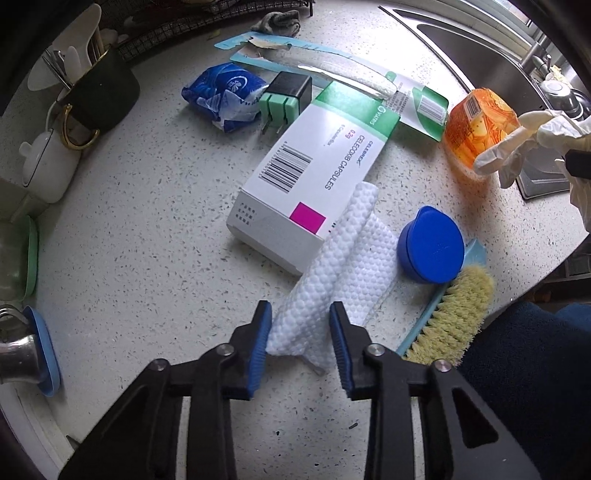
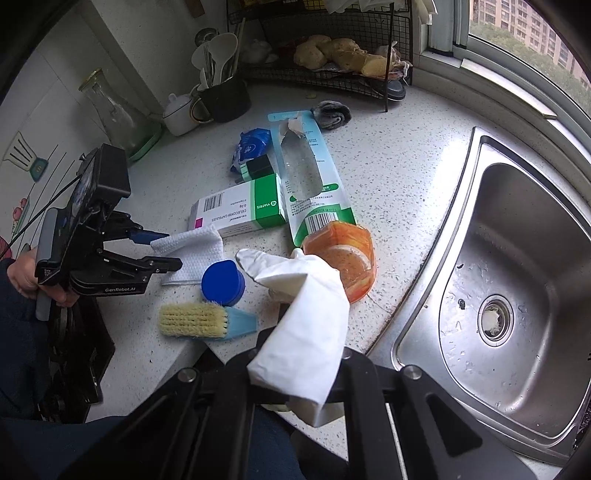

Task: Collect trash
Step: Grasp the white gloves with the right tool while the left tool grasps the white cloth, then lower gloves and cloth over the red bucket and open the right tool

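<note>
Left gripper (image 1: pixel 300 345) jaws spread around white wipe (image 1: pixel 332 273) end on counter (image 1: pixel 147 258), not yet pinching, right gripper (image 2: pixel 295 373) clamped on glove (image 2: pixel 306 321); closing off-center could snag only one fold, dragging wipe into pill box (image 1: pixel 310 177).

This is a home kitchen. A speckled white countertop (image 2: pixel 388 155) runs up to a stainless steel sink (image 2: pixel 517 266) with a drain and, in the left wrist view, a faucet (image 1: pixel 535 55). A dark mug (image 2: pixel 225 98) holds spoons and spatulas beside a small white teapot (image 2: pixel 179 114). A black wire rack (image 2: pixel 325 44) carries what look like potatoes or ginger, though the view is too soft to tell. Apartment blocks (image 2: pixel 524 22) show through the window.
</note>
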